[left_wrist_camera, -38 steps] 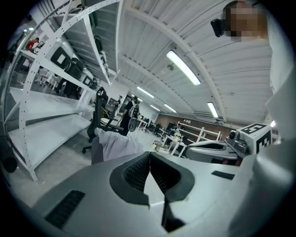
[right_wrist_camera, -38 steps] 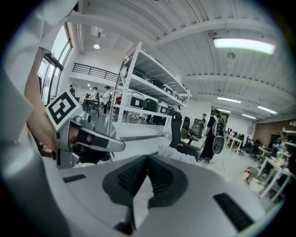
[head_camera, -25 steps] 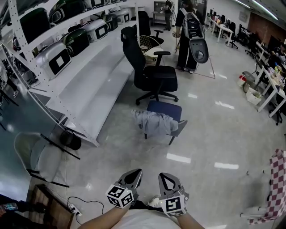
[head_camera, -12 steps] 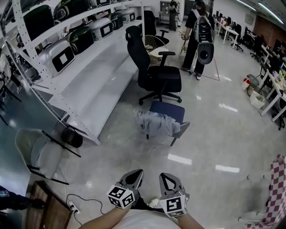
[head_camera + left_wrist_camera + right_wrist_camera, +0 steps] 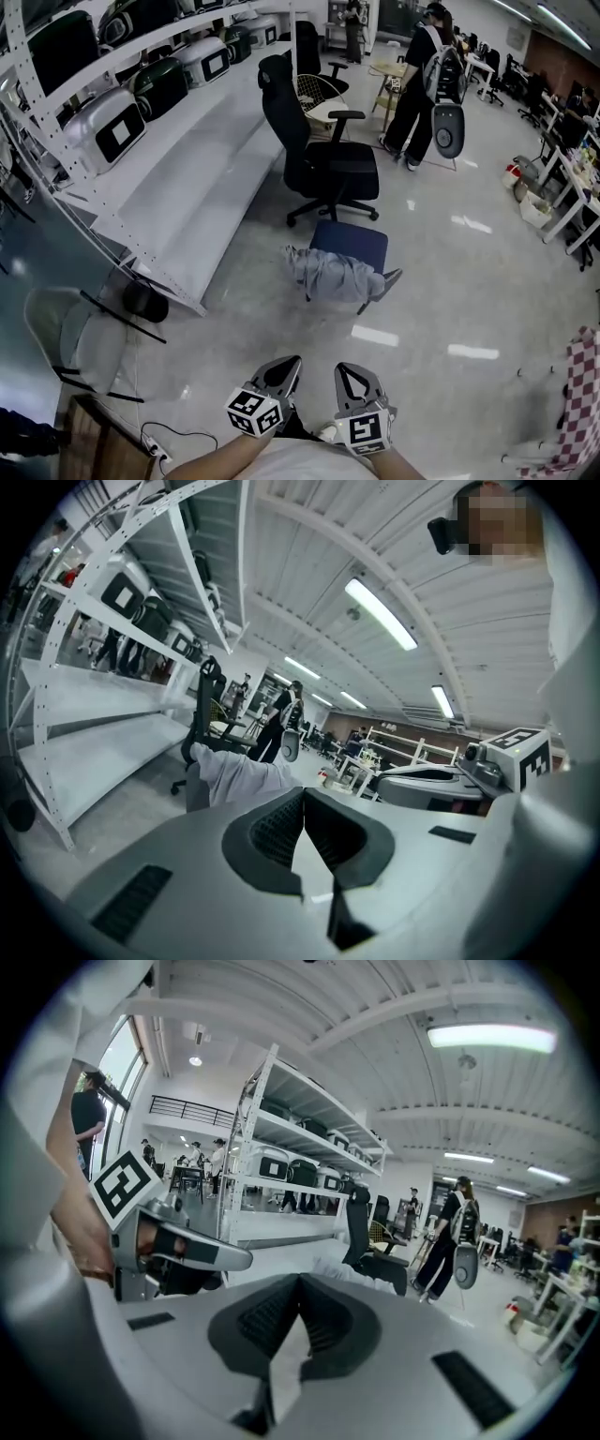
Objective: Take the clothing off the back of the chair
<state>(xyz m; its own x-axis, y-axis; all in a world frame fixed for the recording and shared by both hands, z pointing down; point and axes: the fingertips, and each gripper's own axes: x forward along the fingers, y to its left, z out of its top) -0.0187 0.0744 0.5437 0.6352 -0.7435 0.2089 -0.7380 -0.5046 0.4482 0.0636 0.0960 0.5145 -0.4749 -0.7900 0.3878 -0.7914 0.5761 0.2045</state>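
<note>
left gripper: jaws pressed together, empty; held low by the body, likely a carry pose.
right gripper: same, pressed together, empty, just beside the left.
clothing: grey, draped over the back of the chair, well apart from both grippers.
chair: blue seat, back faces us, so the clothing looks reachable head-on.
next: close in, spread jaws.
</note>
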